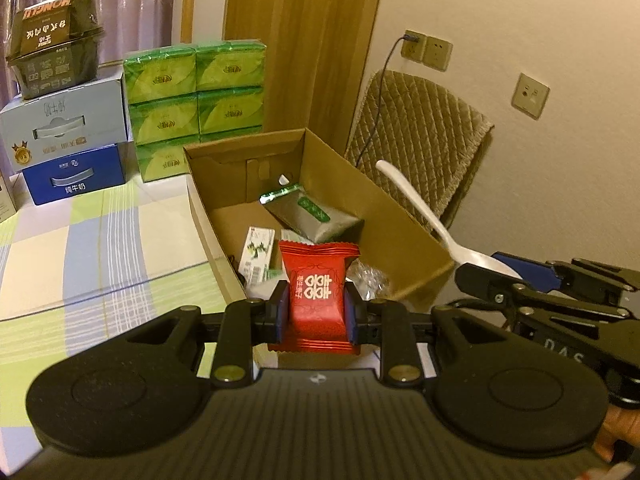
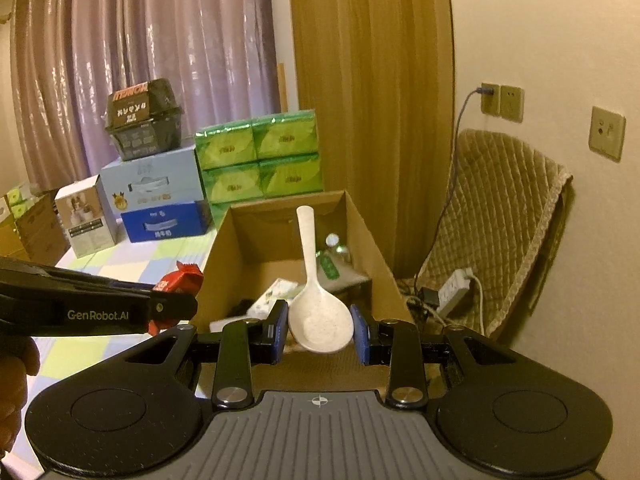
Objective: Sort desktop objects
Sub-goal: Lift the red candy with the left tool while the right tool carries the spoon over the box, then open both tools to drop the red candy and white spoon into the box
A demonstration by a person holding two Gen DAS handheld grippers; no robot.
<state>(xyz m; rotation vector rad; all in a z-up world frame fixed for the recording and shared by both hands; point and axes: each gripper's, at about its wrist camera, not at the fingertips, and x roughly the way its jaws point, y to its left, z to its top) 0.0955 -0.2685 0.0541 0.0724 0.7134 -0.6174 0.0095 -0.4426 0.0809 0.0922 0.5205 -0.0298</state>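
Left gripper (image 1: 317,309) is pinching a red candy packet (image 1: 317,296) between its blue pads, packet standing upright, held at the near end of the open cardboard box (image 1: 400,232). Right gripper (image 2: 320,326) is clamping the bowl of a white spoon (image 2: 318,312); the handle is pointing up and away, its long axis running forward over the box interior.

Key relation: the box is lying straight ahead of both tools and below them, its long side running away from the cameras. The left gripper is sitting just at the near wall, the right one alongside it toward the wall side. Judging by this, each load needs only a short forward carry before letting go.

The box is already holding a grey-green pouch (image 1: 316,216) and a small white-and-green carton (image 1: 258,254).

Surface: a table under a checked cloth (image 1: 80,240) in pale blue, green and cream. Behind, green tissue packs (image 1: 196,92) and milk cartons (image 1: 68,148) are standing stacked before curtains; a padded chair (image 2: 500,216) is standing by the wall.
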